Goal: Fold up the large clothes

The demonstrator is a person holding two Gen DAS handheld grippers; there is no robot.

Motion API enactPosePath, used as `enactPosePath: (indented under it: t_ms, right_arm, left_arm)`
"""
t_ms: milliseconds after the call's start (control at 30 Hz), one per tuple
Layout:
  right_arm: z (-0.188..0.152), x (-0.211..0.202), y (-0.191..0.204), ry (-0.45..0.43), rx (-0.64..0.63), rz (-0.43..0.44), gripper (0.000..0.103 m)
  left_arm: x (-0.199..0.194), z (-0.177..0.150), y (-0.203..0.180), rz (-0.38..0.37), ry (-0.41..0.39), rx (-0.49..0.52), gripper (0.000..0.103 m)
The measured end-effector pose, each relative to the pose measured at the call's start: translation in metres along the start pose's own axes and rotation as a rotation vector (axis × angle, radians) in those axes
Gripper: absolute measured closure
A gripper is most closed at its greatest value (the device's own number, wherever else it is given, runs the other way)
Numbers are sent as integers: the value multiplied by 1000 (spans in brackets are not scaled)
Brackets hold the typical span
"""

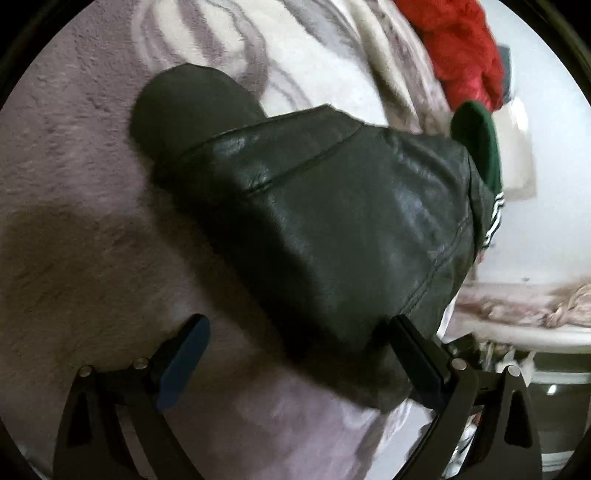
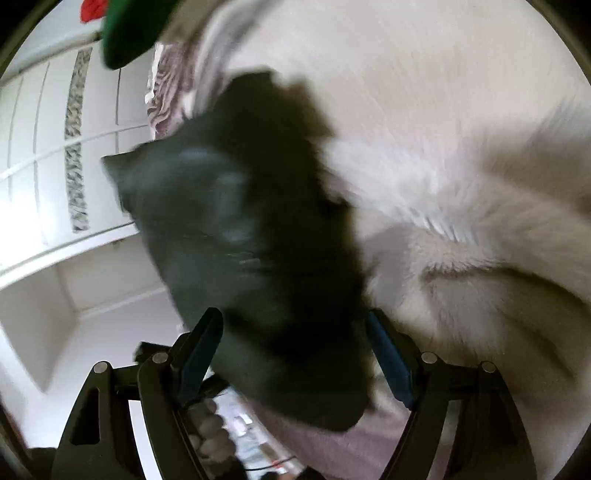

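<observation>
A black leather jacket (image 1: pixel 332 206) with a green, white-striped knit cuff (image 1: pixel 476 147) lies on a fluffy pale blanket (image 1: pixel 74 184). My left gripper (image 1: pixel 299 332) is open, its fingers (image 1: pixel 184 354) spread to either side of the jacket's near end; the right finger touches the leather. In the right wrist view the jacket (image 2: pixel 236 236) is blurred. My right gripper (image 2: pixel 295 332) is open with the jacket's near end lying between its fingers (image 2: pixel 388 354). A green piece (image 2: pixel 125 33) shows at the top left.
A red garment (image 1: pixel 461 48) lies at the far end of the blanket. The bed edge runs on the right, with a rug (image 1: pixel 535 302) and floor beyond. White wardrobe doors (image 2: pixel 55 147) stand to the left in the right wrist view.
</observation>
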State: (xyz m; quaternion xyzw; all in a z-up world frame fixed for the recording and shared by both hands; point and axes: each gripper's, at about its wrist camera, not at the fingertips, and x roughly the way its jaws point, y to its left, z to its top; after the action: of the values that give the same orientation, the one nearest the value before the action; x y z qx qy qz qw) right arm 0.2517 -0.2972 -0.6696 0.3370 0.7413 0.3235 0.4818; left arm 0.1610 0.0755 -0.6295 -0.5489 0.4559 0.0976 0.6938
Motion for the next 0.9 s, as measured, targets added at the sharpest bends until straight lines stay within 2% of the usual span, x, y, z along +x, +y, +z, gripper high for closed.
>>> enactPosePath:
  t_ms: [67, 100, 267, 367, 467, 500, 533, 600, 633, 733, 900]
  right_arm:
    - [8, 15, 2, 10, -13, 81, 20]
    - [11, 21, 5, 19, -21, 95, 19]
    - [26, 62, 23, 96, -79, 81, 14]
    - [32, 76, 31, 107, -74, 81, 13]
    - [35, 84, 40, 64, -63, 81, 15]
    - [33, 83, 42, 43, -65, 83, 25]
    - [32, 82, 45, 22, -65, 92, 40]
    - [27, 81, 57, -15, -76, 99, 49]
    - [24, 81, 63, -28, -85, 101, 55]
    - [12, 78, 80, -52, -97, 108, 60]
    - [5, 72, 115, -66, -137, 135, 63]
  left_arm:
    - [8, 7, -2, -33, -18, -10, 3]
    - [9, 9, -2, -50, -29, -11, 3]
    - [17, 27, -10, -112, -91, -25, 3]
    - [17, 36, -17, -156, -144, -13, 6]
    - [14, 44, -18, -162, -189, 6, 23]
    - [14, 47, -19, -164, -198, 8, 37]
    - [11, 49, -17, -165, -215, 3, 54]
    - [4, 52, -12, -177, -227, -7, 67]
    - [0, 54, -11, -189, -227, -12, 67]
    - [-7, 56, -23, -179, -228, 20, 70]
    - [-22, 60, -50, -190, -230, 58, 70]
